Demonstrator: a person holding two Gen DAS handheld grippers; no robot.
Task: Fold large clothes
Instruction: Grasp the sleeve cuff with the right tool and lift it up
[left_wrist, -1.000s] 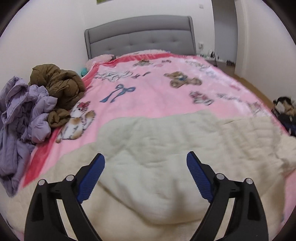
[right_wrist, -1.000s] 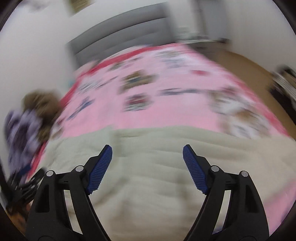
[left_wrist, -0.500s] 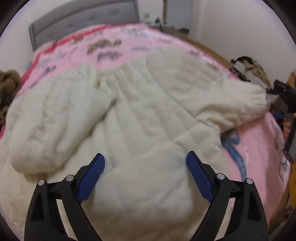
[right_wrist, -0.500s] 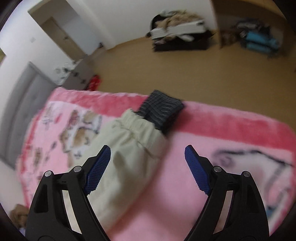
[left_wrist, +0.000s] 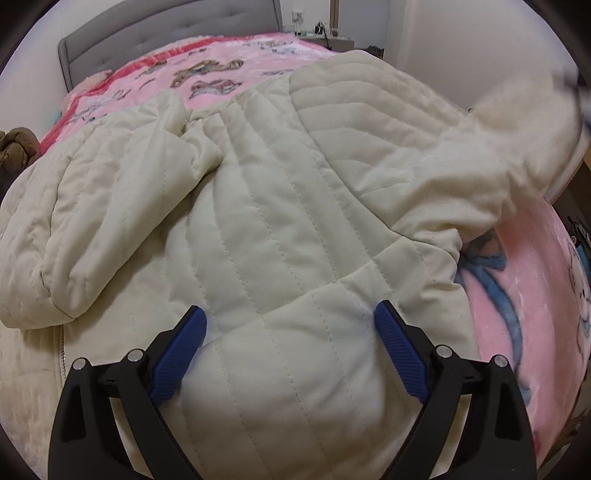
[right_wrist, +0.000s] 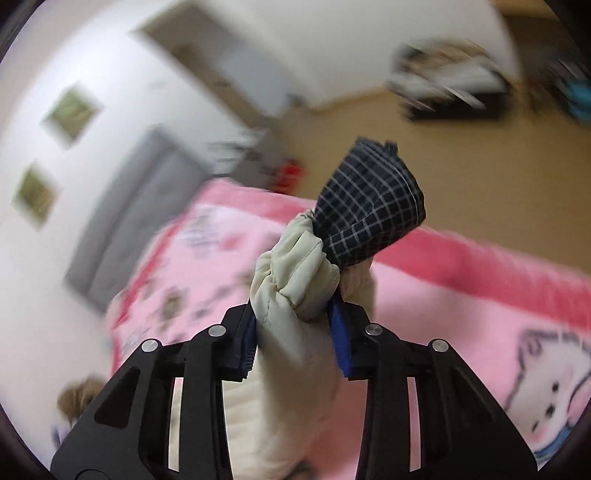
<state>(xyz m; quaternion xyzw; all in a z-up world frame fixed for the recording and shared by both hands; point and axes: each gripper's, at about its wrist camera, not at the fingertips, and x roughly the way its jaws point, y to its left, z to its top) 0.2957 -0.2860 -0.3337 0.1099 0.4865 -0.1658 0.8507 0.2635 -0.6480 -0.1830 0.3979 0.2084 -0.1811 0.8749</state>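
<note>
My left gripper (left_wrist: 290, 345) stands wide open with nothing between its blue pads (left_wrist: 177, 360), poised just over the lower back panel of the cream quilted jacket (left_wrist: 280, 206), which fills most of the left wrist view. The jacket lies spread across the bed (left_wrist: 524, 280), on a pink blanket (left_wrist: 221, 74) printed with bears and a blue bow. One sleeve (left_wrist: 85, 206) is folded in across the body toward 9 o'clock, its end lying near the zipper (left_wrist: 60, 350) at 8 o'clock. The other sleeve (left_wrist: 491, 147) runs out toward 2 o'clock and is raised off the blanket there, blurred at its far end. At 12 o'clock the grey padded headboard (left_wrist: 155, 33) stands against the wall, and a brown garment (left_wrist: 16, 146) shows at the frame's edge at 9 o'clock. My right gripper (right_wrist: 295, 325) is closed tightly on the end of that raised sleeve (right_wrist: 295, 280): the cream fabric is bunched between the blue pads (right_wrist: 341, 336), and the dark checked cuff (right_wrist: 369, 214) sticks up beyond the fingertips toward 1 o'clock. In the right wrist view the rest of the sleeve hangs down between the black gripper arms toward 6 o'clock. Behind it the pink blanket (right_wrist: 461, 314) with a white cartoon animal lies at 4 o'clock, the tan floor (right_wrist: 480, 166) lies past the bed's edge at 2 o'clock, and the room beyond is too blurred to tell apart.
</note>
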